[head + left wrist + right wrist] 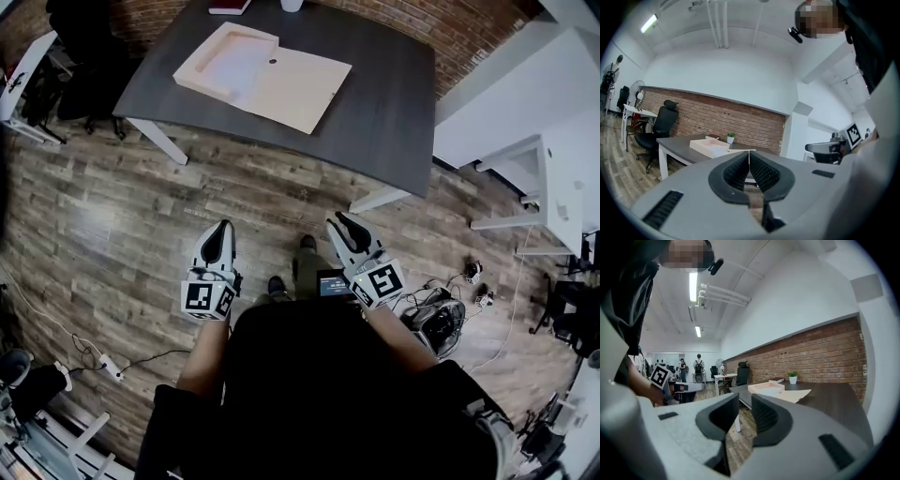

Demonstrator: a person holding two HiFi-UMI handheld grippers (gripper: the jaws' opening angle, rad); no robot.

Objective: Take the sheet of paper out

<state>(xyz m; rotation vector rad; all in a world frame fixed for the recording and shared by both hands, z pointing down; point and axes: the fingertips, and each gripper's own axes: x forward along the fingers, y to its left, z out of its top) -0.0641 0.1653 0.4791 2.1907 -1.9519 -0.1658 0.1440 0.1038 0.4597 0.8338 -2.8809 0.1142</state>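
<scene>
Left tool (224, 226) closed — right tool (337, 219) slightly parted.

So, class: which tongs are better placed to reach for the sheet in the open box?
Left, narrowly. The left tongs sit roughly in line with the sheet in the box; the right tongs are nearer its open flap. Both are far off; left is shut.

Matt cardboard box (253, 70), wood-plank floor (141, 206)

Floor (141, 216) before table (384, 103): open passage. Tabletop: open box (295, 89) occupies left; right side free.
</scene>
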